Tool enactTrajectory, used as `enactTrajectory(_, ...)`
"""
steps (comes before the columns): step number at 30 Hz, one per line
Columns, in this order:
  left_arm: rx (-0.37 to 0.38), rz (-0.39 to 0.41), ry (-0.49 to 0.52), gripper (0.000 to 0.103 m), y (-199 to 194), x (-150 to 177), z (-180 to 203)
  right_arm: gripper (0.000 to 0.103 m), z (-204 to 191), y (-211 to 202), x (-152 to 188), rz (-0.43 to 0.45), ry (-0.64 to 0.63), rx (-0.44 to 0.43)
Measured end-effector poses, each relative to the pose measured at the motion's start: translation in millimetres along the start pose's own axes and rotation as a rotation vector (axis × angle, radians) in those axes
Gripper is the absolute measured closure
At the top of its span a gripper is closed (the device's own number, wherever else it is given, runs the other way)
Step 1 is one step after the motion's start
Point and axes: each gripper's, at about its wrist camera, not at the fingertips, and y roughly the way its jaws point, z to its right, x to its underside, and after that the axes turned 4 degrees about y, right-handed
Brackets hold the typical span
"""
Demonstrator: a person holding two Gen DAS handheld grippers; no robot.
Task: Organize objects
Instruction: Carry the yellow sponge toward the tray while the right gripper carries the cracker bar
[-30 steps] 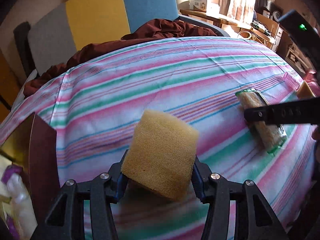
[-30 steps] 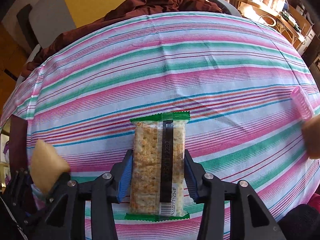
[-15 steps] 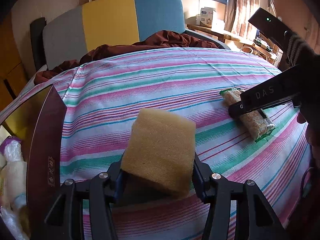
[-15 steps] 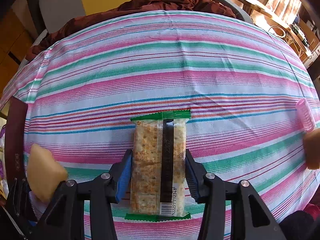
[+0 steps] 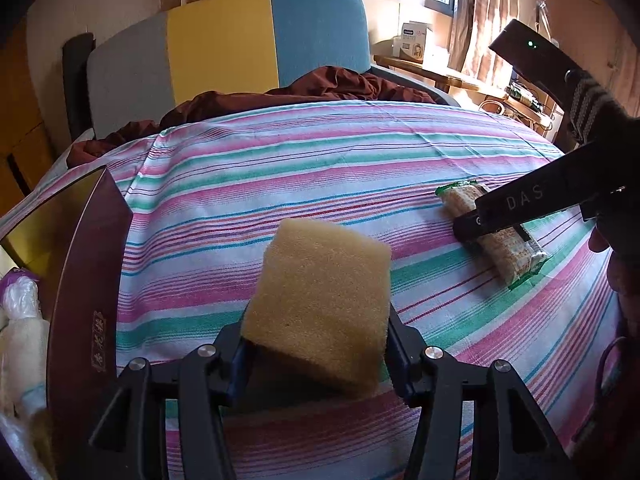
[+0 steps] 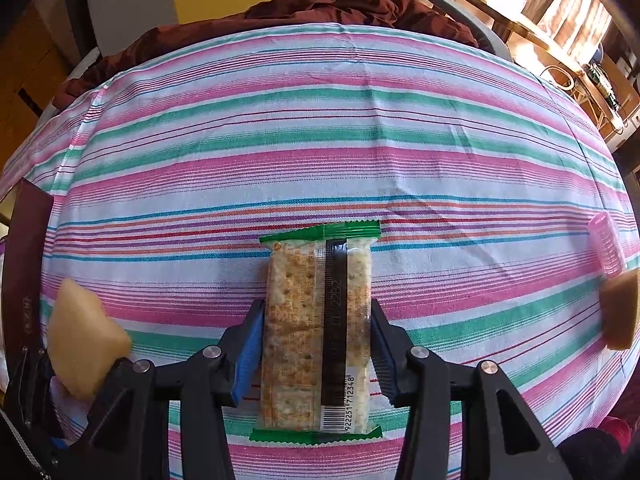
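My left gripper [image 5: 316,344] is shut on a yellow sponge [image 5: 320,304] and holds it above the striped tablecloth [image 5: 280,184]. The sponge also shows at the left of the right wrist view [image 6: 80,344]. A green-edged cracker packet [image 6: 318,332] lies flat on the cloth. My right gripper [image 6: 318,340] has its blue pads [image 6: 248,344] on both long sides of the packet. The packet also shows in the left wrist view [image 5: 496,236], with the right gripper's black finger across it.
A dark red box [image 5: 84,296] with a gold interior stands at the table's left edge, with wrapped items [image 5: 20,320] in it. A pink hair roller [image 6: 606,248] and another yellow sponge [image 6: 620,316] lie at the right. A sofa [image 5: 224,48] with brown cloth is behind.
The left gripper has lifted and tilted up with the sponge, and more of the room and the box at left has come into view. The right gripper stays on the packet.
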Motion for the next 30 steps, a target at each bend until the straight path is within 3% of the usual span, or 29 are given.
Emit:
enactTrajectory(5, 0.000, -0.001, 0.001, 0.047, -1, 0, 0, 0.057, 1, -7, -2, -0.001, -0.016, -0.041)
enactTrajectory(14, -0.031, -0.024, 0.032, 0.052, -6, -2, 5, 0.057, -12, -15, 1, 0.011, -0.050, -0.022)
enactTrajectory(17, 0.002, -0.035, 0.020, 0.052, -21, 1, 6, 0.057, -16, -13, 3, 0.015, -0.058, -0.015)
enactTrajectory(20, -0.003, 0.007, 0.056, 0.052, -44, 3, 8, 0.057, -21, -16, 6, 0.014, -0.064, -0.017)
enactTrajectory(25, 0.019, -0.003, 0.062, 0.052, -71, 13, 3, 0.057, -48, -19, 14, 0.002, -0.164, -0.135)
enactTrajectory(30, -0.003, 0.036, 0.023, 0.051, -106, 10, -18, 0.057, -66, -16, 21, 0.000, -0.234, -0.115)
